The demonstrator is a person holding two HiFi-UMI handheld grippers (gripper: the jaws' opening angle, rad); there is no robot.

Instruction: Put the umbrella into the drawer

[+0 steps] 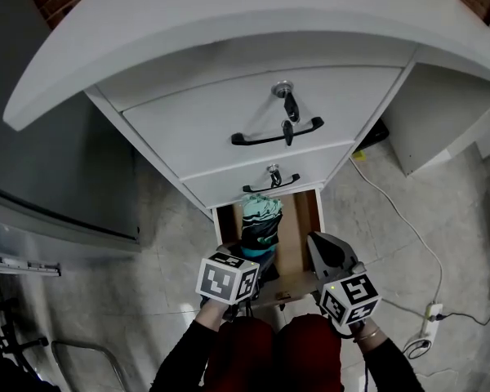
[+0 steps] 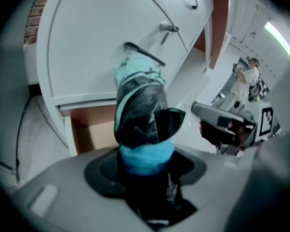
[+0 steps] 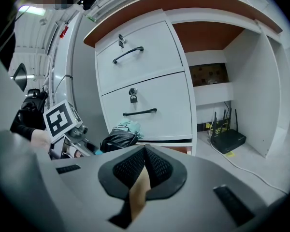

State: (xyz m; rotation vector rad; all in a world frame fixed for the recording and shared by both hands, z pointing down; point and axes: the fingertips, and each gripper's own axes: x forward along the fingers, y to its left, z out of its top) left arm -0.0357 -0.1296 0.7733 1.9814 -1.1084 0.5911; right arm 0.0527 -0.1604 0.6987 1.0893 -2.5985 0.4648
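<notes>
- While the left gripper (image 1: 254,260) clamps the folded umbrella (image 1: 261,219), the head view shows that mint-and-black bundle held over the pulled-out bottom drawer (image 1: 294,239), with its far end toward the cabinet front.
- Just right of it, the right gripper (image 1: 317,247) hovers at the drawer's front right corner, apart from the umbrella.
- Above the open drawer, the middle drawer (image 1: 229,188) and the top drawer (image 1: 204,121) are both shut. Each has a black handle and a lock, and a key (image 1: 287,104) sits in the top one.
- The white desktop (image 1: 229,31) overhangs the cabinet, and a white cable (image 1: 408,227) runs across the tiled floor to the right.
- From the left gripper view, the jaws press on the umbrella's dark handle end. A bright blue band sits just past the pads, and the black and mint fabric rises beyond it toward the drawer fronts.
- The wooden inside of the bottom drawer shows behind and to the lower left; whether the umbrella touches it cannot be told.
- The right gripper with its marker cube is at the right, and a person (image 2: 246,79) stands far off.
- From the right gripper view, its jaws meet tip to tip with nothing held.
- The umbrella shows at left above the open drawer's edge, beside the left gripper's marker cube.
- A black router (image 3: 227,140) stands on the floor under the desk.
</notes>
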